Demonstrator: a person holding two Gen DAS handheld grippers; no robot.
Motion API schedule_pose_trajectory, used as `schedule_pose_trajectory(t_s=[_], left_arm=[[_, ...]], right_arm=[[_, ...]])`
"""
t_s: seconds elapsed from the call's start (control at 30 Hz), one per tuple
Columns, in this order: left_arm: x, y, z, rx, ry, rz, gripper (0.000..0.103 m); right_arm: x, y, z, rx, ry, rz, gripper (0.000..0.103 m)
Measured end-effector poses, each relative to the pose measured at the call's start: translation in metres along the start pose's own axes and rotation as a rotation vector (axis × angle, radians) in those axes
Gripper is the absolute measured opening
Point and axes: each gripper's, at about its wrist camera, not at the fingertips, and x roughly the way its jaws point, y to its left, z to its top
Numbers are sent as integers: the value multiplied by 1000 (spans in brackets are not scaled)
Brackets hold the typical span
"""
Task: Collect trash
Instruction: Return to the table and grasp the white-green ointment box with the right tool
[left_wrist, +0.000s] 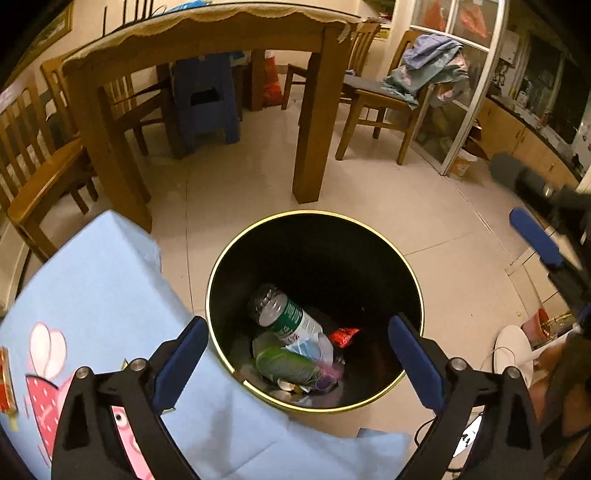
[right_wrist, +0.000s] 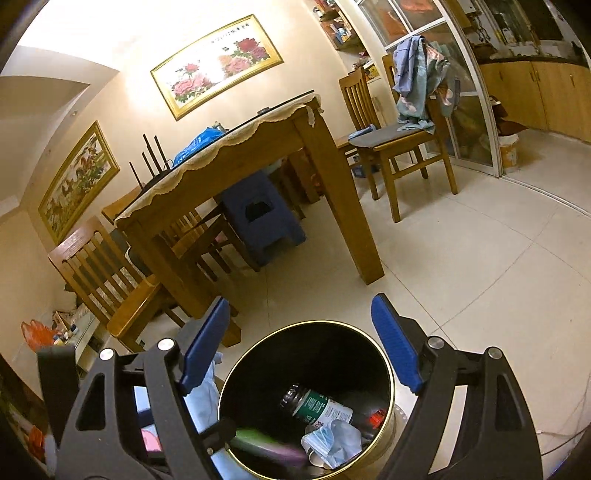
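Left claw (left_wrist: 297, 354) was spread wide, empty, poised above the bin (left_wrist: 413, 280). Right claw (right_wrist: 301, 345) likewise spread, nothing between its fingers, also over the bin's mouth.

Trash lay at the bottom of the bin: a clear bottle (left_wrist: 284, 314) with a green label, a crumpled face mask (left_wrist: 312, 349), a red wrapper (left_wrist: 343, 336), a green item (left_wrist: 286, 363) (blurred in the right view, so possibly just falling).

Bin stood on the tiled floor (left_wrist: 369, 192), touching the blue-clothed table (left_wrist: 103, 288).

Judgement: drop step looked complete. To do the next pickup well, lift both claws straight up clear of the rim before swinging toward the table.
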Motion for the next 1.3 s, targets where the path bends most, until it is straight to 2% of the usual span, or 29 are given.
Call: schedule_pose_trajectory(t_s=[0.13, 0.27, 0.37, 0.47, 0.5, 0.53, 0.57, 0.6, 0.63, 0.7, 0.77, 0.83, 0.87, 0.93, 1.0, 1.07, 1.1, 1.13, 1.2, 1.3], left_arm=[[-20, 2, -9, 2, -33, -3, 94], [-70, 35, -47, -42, -88, 48, 94], [-117, 74, -87, -100, -134, 123, 95], [-173, 132, -142, -196, -179, 255, 96], [-191, 158, -165, -242, -179, 314, 96], [-204, 178, -184, -283, -172, 362, 96], [-217, 198, -203, -326, -162, 404, 96], [-232, 222, -225, -378, -155, 441, 96], [-247, 244, -249, -433, -151, 482, 96], [-271, 279, -286, -518, -146, 549, 96], [-292, 306, -320, -591, -147, 584, 96], [-305, 326, -346, -652, -150, 597, 96], [-309, 333, -353, -670, -152, 594, 96], [-317, 343, -368, -708, -165, 578, 96], [-319, 350, -376, -722, -179, 578, 96], [-319, 352, -381, -734, -191, 556, 96], [-317, 353, -384, -736, -194, 541, 96], [-318, 355, -389, -734, -193, 537, 96], [-312, 355, -389, -728, -184, 537, 96], [-304, 356, -386, -724, -178, 516, 96]], right_arm=[[1, 3, -4, -2, -4, -15, 79], [11, 24, -14, -69, 43, 39, 79], [15, 67, -34, -205, 111, 182, 79], [9, 128, -72, -417, 227, 409, 79], [1, 158, -98, -521, 285, 507, 79], [-4, 174, -115, -569, 326, 567, 80], [-15, 200, -145, -628, 411, 676, 82], [-23, 216, -166, -668, 471, 739, 83], [-34, 234, -191, -722, 533, 788, 86], [-64, 267, -244, -876, 602, 823, 87], [-92, 287, -275, -1011, 583, 879, 89], [-114, 311, -297, -1176, 513, 880, 98], [-118, 323, -305, -1254, 497, 885, 98], [-114, 339, -316, -1333, 555, 905, 97], [-101, 351, -327, -1398, 620, 890, 96], [-89, 356, -335, -1419, 678, 872, 84], [-79, 360, -342, -1415, 738, 860, 79], [-76, 359, -350, -1411, 773, 854, 63], [-70, 358, -360, -1421, 817, 812, 59], [-76, 353, -362, -1426, 809, 809, 54]])
